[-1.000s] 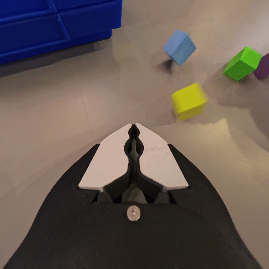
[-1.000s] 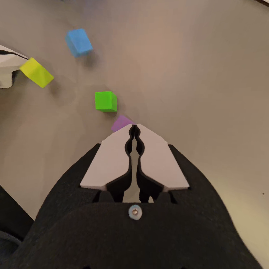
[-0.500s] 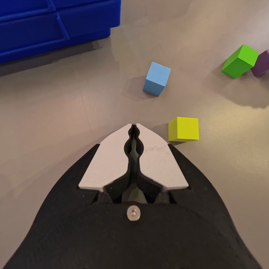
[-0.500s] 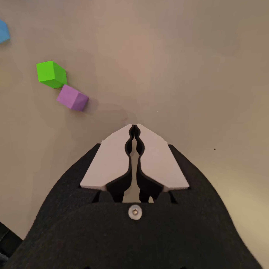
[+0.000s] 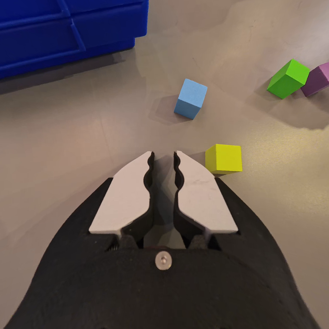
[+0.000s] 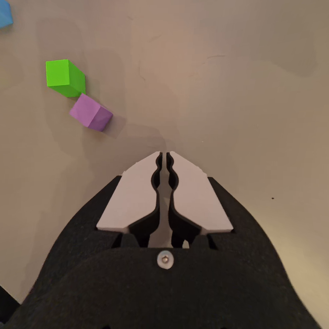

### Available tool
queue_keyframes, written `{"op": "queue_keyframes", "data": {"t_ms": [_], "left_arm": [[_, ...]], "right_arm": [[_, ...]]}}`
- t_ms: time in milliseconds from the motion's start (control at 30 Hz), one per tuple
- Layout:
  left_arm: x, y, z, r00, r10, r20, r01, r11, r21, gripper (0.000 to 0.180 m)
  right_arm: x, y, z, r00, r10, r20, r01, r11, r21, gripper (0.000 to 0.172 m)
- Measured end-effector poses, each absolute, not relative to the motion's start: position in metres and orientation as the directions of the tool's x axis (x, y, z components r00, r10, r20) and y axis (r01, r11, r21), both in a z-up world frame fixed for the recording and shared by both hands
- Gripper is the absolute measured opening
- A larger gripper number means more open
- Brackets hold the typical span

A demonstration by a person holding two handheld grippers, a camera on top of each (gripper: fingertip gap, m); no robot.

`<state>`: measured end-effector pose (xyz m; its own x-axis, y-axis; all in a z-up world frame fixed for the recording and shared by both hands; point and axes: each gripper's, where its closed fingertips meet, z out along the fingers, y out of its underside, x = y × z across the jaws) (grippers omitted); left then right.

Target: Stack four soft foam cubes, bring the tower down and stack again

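Four foam cubes lie scattered on the grey table [image 5: 71, 142]. In the left wrist view the yellow cube [image 5: 225, 159] sits just right of my left gripper [image 5: 163, 154], whose jaws stand open with nothing between them. The blue cube [image 5: 191, 98] lies ahead of it. The green cube [image 5: 289, 79] and purple cube [image 5: 317, 80] touch each other at the far right. In the right wrist view my right gripper [image 6: 164, 153] shows a narrow slit between its tips and holds nothing. The green cube [image 6: 64, 77] and purple cube [image 6: 90, 112] lie to its upper left, and the blue cube [image 6: 4, 15] is at the left edge.
A large blue plastic bin [image 5: 67, 32] stands at the back left in the left wrist view. Bare table surface [image 6: 231, 89] stretches ahead and right of the right gripper. Across from one pair of fingers to the other is roughly 30 centimetres.
The tumbling cubes have come to rest on the table. My left jaws have opened from shut. My right jaws have parted slightly, after the right gripper pulled back from the purple cube.
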<state>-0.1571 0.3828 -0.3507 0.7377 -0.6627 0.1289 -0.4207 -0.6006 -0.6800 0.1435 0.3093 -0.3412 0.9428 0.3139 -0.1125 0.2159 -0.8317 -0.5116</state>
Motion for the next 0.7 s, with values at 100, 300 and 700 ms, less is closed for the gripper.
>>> {"op": "queue_keyframes", "data": {"t_ms": [100, 300, 700], "left_arm": [[-0.157, 0.383, -0.351, 0.733, -0.667, 0.132, -0.423, -0.599, -0.680, 0.021], [-0.156, 0.382, -0.351, 0.725, -0.676, 0.135, -0.429, -0.595, -0.680, 0.021], [-0.155, 0.382, -0.351, 0.720, -0.683, 0.122, -0.438, -0.584, -0.684, 0.022]], "right_arm": [[0.140, 0.309, -0.345, 0.938, 0.332, -0.097, 0.242, -0.830, -0.502, 0.005], [0.118, 0.310, -0.340, 0.881, 0.464, -0.099, 0.337, -0.760, -0.556, 0.022], [0.058, 0.316, -0.325, 0.480, 0.860, 0.173, 0.799, -0.347, -0.492, 0.050]]}}
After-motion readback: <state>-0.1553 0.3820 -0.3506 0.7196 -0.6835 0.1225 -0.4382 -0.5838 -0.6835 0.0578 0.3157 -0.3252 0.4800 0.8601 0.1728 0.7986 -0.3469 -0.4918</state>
